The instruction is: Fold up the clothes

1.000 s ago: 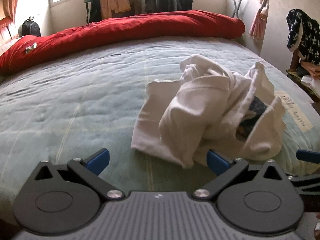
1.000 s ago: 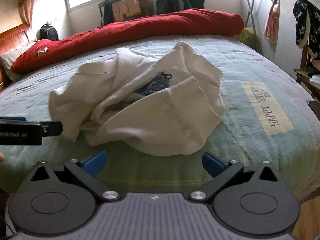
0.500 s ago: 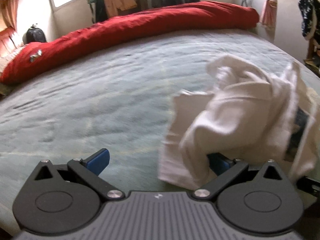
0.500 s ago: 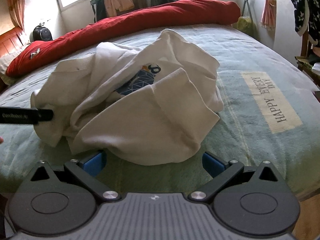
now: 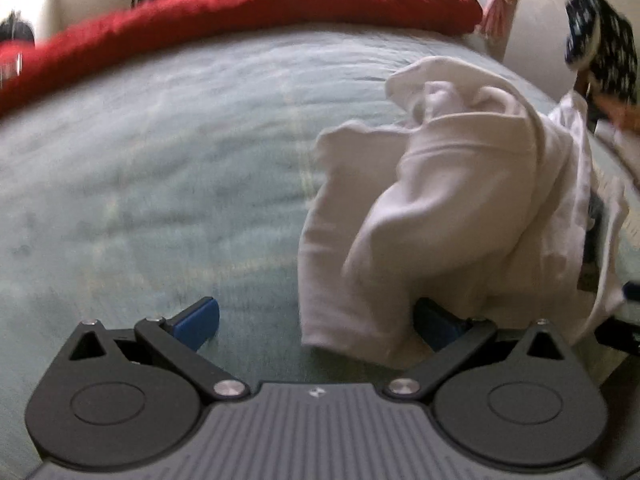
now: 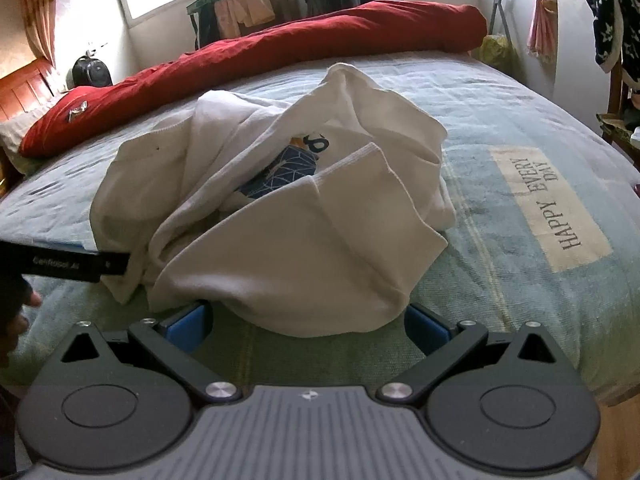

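Both tongs have crept in on the one white garment (image 6: 280, 216) over the last second; it lay a little way ahead of them then, and now its near hem bulges right between the spread fingers of the right tongs (image 6: 306, 326), while the left tongs (image 5: 316, 322) have swung so the cloth (image 5: 452, 216) sits ahead and to their right, draped over the right-hand finger; that view is smeared with motion. Both pairs stand wide, gripping nothing that I can see. The garment is a crumpled heap on the green bedspread (image 6: 520, 128), a blue print showing in its folds, so by my reckoning it wants spreading flat before any folding. Counted: one white garment, two tongs, one red duvet (image 6: 320, 36) well beyond the heap, one lettered patch (image 6: 556, 204) ahead and right of the right tongs.
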A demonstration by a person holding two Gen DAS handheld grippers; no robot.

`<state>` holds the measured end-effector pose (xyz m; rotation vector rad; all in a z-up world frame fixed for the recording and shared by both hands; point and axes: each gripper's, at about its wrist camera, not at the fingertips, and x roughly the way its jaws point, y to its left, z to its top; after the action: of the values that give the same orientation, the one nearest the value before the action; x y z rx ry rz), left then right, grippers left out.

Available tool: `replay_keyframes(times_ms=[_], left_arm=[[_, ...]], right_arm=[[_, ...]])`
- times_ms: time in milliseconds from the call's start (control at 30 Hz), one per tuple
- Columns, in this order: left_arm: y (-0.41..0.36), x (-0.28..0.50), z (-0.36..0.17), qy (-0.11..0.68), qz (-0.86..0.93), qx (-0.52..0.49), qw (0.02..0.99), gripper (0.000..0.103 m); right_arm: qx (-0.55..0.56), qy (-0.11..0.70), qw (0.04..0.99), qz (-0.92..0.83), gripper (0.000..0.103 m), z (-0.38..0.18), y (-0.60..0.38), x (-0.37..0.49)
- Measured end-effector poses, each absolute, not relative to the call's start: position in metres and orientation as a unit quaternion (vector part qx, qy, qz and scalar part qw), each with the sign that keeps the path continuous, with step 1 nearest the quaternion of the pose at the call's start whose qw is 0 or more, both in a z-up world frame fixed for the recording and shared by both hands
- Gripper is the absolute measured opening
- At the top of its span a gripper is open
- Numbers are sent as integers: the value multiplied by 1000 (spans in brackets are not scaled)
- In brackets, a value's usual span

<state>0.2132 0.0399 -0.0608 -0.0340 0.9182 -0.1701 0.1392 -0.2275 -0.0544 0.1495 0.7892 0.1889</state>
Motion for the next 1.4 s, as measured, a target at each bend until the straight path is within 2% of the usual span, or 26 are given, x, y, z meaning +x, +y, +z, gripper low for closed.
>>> replay_keyframes(times_ms=[67, 167, 367, 433, 500, 533, 700, 867, 933, 967, 1000, 1167, 1267, 1400], left_arm=[[45, 208, -65, 434, -95, -17, 896, 102], [38, 199, -64, 430, -100, 34, 897, 102], [32, 171, -30, 365, -122, 50, 922, 100], [28, 166, -26, 350, -142, 44, 925, 93], [26, 164, -24, 342, -160, 39, 925, 63], [25, 168, -25, 346, -166, 36, 923, 59], [26, 196, -43, 365, -159, 6, 917, 57], [23, 198, -38, 350, -178, -29, 919, 57], [20, 198, -37, 347, -182, -22, 920, 48], [19, 197, -37, 345, -184, -18, 920, 33], [19, 195, -37, 343, -184, -14, 921, 27], [24, 194, -37, 337, -181, -15, 924, 20], [29, 197, -31, 325, -173, -16, 930, 10], [38, 202, -16, 300, -154, -15, 941, 10]], right_arm=[[73, 383, 916, 94, 103, -55, -228, 139], [73, 383, 916, 98, 103, -55, -227, 139], [73, 372, 920, 101, 103, -51, -229, 135], [76, 369, 921, 102, 103, -50, -229, 134], [77, 368, 921, 104, 103, -49, -229, 134], [75, 367, 921, 105, 103, -48, -228, 133], [64, 357, 925, 110, 103, -41, -227, 127], [54, 349, 929, 109, 103, -36, -227, 125], [53, 352, 928, 110, 103, -36, -226, 126], [52, 353, 928, 112, 103, -36, -225, 126], [50, 352, 928, 113, 103, -36, -225, 126], [42, 348, 929, 115, 103, -34, -224, 126], [40, 351, 928, 117, 103, -35, -222, 127], [32, 350, 929, 115, 103, -35, -221, 127]])
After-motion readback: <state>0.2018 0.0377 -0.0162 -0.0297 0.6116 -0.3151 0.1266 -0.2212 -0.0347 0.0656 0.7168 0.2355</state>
